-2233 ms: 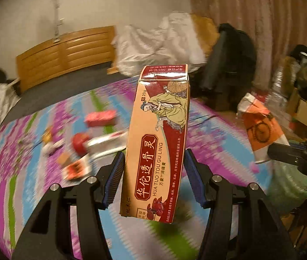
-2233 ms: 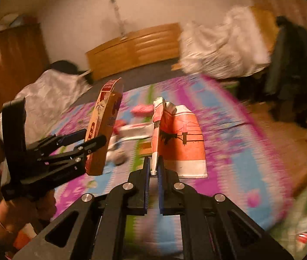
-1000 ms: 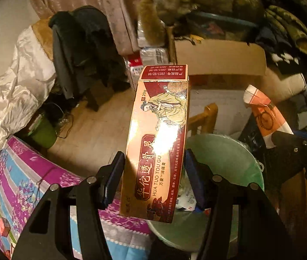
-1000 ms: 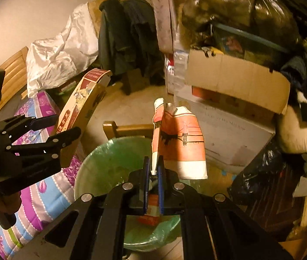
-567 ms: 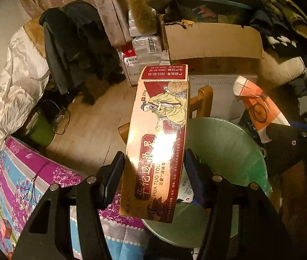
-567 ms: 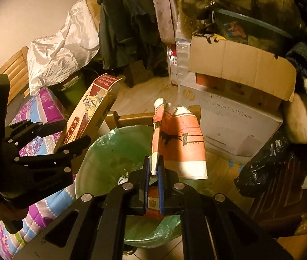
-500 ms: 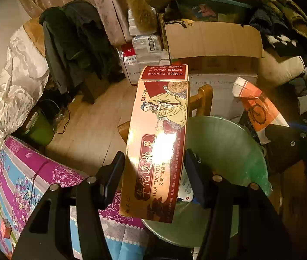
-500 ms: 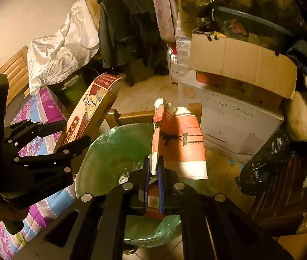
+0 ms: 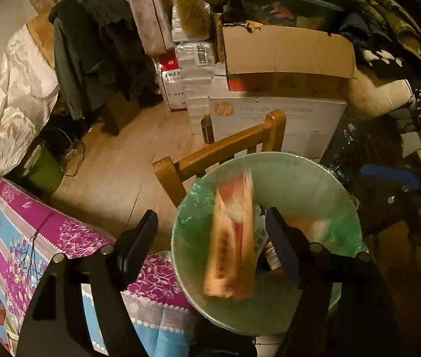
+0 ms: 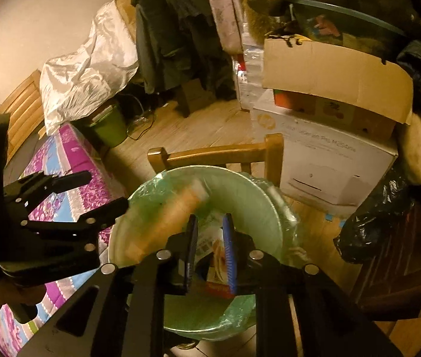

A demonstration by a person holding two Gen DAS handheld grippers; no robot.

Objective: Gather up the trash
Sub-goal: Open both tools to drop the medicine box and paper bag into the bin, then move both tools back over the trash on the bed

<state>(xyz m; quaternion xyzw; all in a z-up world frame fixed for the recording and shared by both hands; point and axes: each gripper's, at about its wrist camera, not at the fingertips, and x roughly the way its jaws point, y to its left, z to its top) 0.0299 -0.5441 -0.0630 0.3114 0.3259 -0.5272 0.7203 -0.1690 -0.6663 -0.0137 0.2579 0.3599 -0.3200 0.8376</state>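
A round bin lined with a green bag [image 9: 323,178] [image 10: 258,196] stands below both grippers. My left gripper [image 9: 210,232] is open and empty over the bin's left rim. The tall red and tan medicine box [image 9: 231,244] is blurred, falling inside the bin; in the right wrist view it [image 10: 166,220] shows as a tan streak. My right gripper [image 10: 209,229] is open and empty above the bin. The orange and white wrapper [image 9: 308,226] lies in the bin, with other trash [image 10: 213,247].
A wooden chair back [image 9: 219,148] [image 10: 213,151] stands just behind the bin. The bed with a purple and blue patterned sheet [image 9: 32,244] [image 10: 61,160] is to the left. Cardboard boxes [image 9: 284,59], a white printer box [image 10: 329,160] and a black bag [image 10: 371,217] crowd the far side.
Both grippers have opened over the bin. The medicine box has left my left gripper and the orange wrapper has left my right gripper; both have dropped into the bin.
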